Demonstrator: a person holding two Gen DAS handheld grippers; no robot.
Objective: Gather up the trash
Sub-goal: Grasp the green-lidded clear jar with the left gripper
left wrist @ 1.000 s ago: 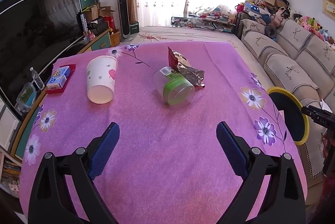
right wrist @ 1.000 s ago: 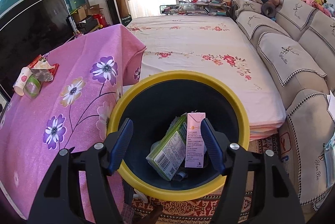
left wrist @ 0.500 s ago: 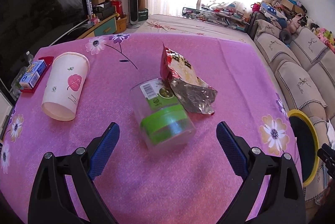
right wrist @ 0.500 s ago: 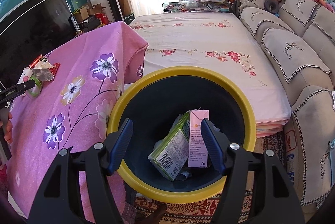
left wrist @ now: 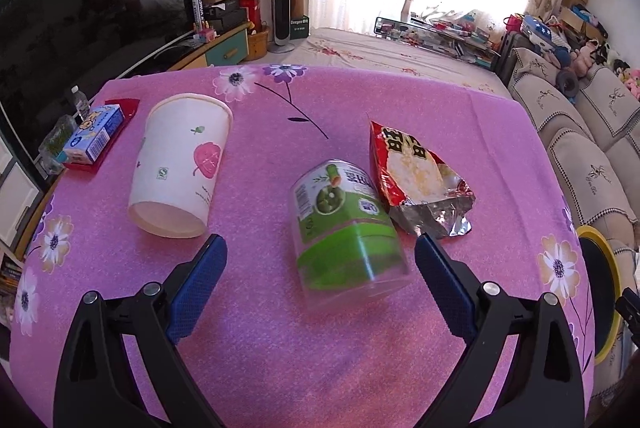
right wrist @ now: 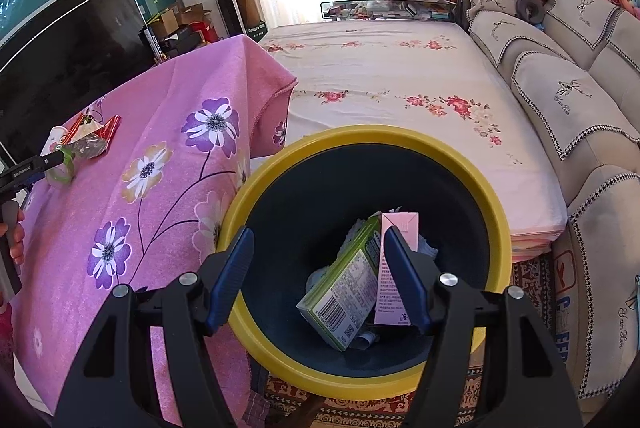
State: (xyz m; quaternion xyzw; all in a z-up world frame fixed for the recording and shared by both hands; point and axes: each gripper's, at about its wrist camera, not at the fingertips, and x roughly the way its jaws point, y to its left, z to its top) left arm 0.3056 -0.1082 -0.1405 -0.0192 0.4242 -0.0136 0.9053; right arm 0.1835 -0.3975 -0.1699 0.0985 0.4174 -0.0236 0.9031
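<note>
— So, which step?
— Reaching: left gripper [left wrist: 318,252], wide open and empty, faces the jar [left wrist: 346,228] lying on the tabletop [left wrist: 320,348].
— Next?
— Probably advance, then close. Right gripper [right wrist: 318,248] hangs open, empty, over the bin [right wrist: 496,211].

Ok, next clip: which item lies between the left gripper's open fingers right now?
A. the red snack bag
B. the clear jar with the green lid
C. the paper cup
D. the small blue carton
B: the clear jar with the green lid lies on its side between the open fingers of the left gripper, the paper cup off to one side.
</note>
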